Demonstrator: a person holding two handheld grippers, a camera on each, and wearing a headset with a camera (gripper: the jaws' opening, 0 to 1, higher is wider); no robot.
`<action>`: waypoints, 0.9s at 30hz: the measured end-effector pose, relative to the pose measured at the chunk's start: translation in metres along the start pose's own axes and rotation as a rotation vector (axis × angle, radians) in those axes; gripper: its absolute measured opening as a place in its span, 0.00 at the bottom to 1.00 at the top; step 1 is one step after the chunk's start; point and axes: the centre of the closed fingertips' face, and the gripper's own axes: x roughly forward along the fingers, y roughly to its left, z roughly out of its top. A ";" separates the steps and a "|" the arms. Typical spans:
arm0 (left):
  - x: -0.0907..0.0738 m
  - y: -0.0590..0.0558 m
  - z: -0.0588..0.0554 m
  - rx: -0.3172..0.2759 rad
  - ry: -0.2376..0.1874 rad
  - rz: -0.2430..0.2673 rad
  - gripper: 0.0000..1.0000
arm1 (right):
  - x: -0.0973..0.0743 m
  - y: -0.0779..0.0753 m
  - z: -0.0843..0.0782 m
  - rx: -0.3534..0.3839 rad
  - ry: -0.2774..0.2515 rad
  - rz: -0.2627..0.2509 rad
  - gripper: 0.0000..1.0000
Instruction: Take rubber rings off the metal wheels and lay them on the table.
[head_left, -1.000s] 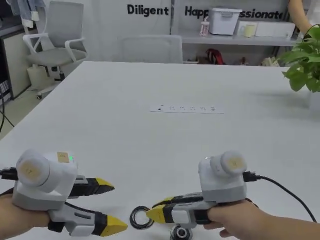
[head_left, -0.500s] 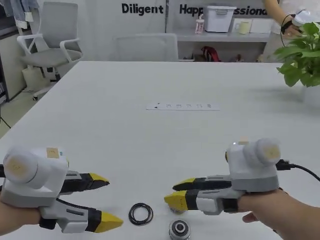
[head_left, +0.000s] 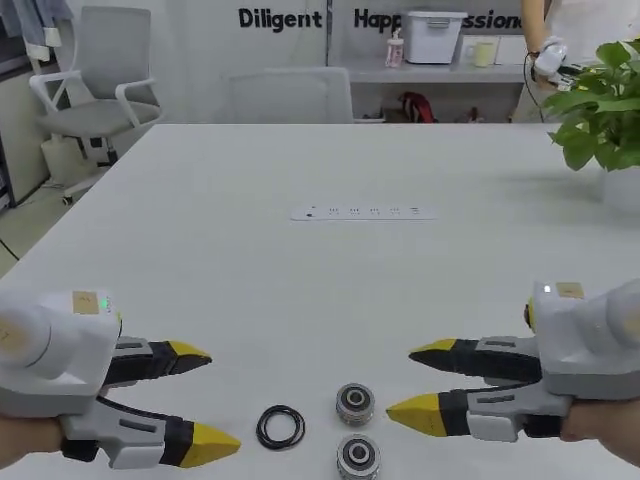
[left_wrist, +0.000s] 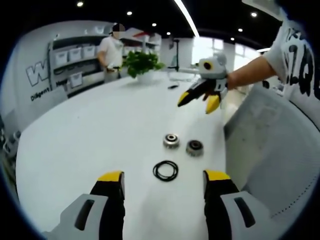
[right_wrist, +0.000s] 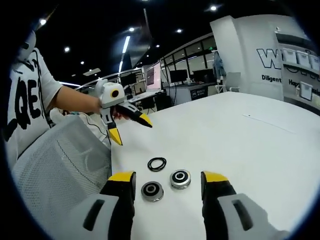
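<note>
Two metal wheels lie near the table's front edge: one (head_left: 354, 401) farther in, one (head_left: 358, 456) closer to me. A black rubber ring (head_left: 281, 427) lies flat on the table to their left. My left gripper (head_left: 205, 395) is open at the lower left, its yellow tips beside the ring. My right gripper (head_left: 418, 383) is open at the lower right, tips pointing at the wheels. In the left gripper view the ring (left_wrist: 165, 170) lies ahead of the jaws, with the wheels (left_wrist: 171, 140) (left_wrist: 194, 147) beyond. The right gripper view has both wheels (right_wrist: 180, 178) (right_wrist: 152, 190) between the jaws and the ring (right_wrist: 157, 163) behind.
A white power strip (head_left: 362, 213) lies mid-table. A potted plant (head_left: 602, 105) stands at the far right edge. Office chairs (head_left: 88, 90) and shelves stand behind the table. A person (head_left: 560, 40) stands at the back right. A grey chair back (right_wrist: 60, 165) is close to the table edge.
My right gripper has drawn back to the right, away from the ring and wheels, uncovering a second wheel, and its jaws have spread. The left gripper shifted slightly left.
</note>
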 end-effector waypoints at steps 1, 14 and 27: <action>-0.001 -0.001 0.001 -0.001 -0.004 0.000 0.65 | -0.002 -0.001 -0.001 -0.005 0.003 -0.004 0.52; -0.010 -0.001 0.002 -0.004 -0.018 0.019 0.69 | -0.039 -0.010 -0.025 -0.084 0.065 -0.090 0.66; -0.015 -0.004 -0.001 -0.011 -0.024 0.039 0.74 | -0.056 -0.005 -0.043 -0.113 0.107 -0.123 0.76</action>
